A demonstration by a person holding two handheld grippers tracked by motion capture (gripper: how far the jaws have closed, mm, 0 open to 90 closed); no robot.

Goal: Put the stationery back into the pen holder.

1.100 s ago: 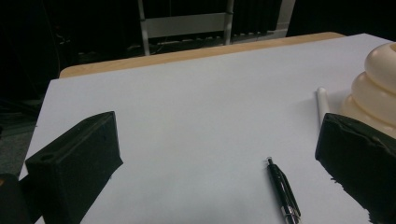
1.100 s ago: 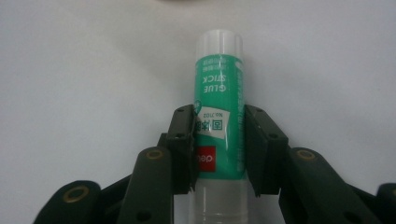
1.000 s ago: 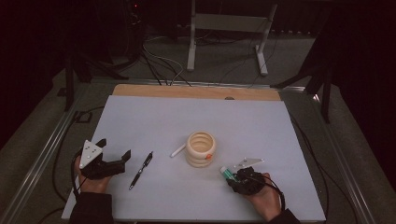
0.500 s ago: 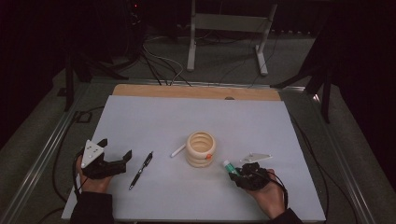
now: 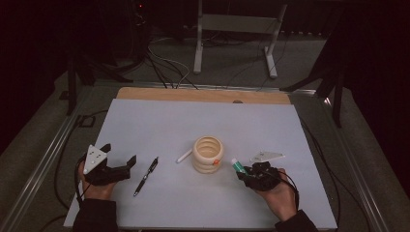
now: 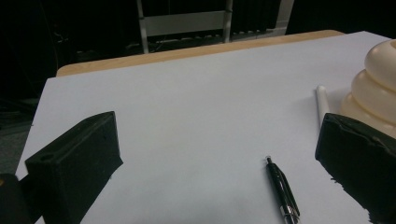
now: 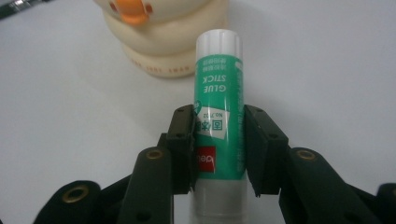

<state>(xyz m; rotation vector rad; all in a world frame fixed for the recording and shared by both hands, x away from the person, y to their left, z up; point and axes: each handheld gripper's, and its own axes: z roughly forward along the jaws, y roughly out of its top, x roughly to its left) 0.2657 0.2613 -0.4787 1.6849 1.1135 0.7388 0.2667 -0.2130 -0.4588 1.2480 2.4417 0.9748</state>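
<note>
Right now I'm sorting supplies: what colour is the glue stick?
Green glue stick with white cap, right gripper view.

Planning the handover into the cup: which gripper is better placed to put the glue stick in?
Right. The right gripper is shut on the glue stick, just beside the cup. The left gripper sits open and empty at the table's left, with the black pen between it and the cup.

Glue stick (image 7: 218, 98): smooth glossy plastic, green printed label, white cap. Right claw (image 7: 218, 154): matt black plastic, brass-looking inserts at the lower frame. Left claw (image 6: 224, 172): matt black, slightly rough pads. Ringed holder (image 5: 208, 154), centre of the high view: smooth cream plastic, soft sheen. Pen (image 6: 283, 191): glossy black, metal clip. Bench (image 5: 145, 121): matt white sheet, wood edge along its top.
</note>
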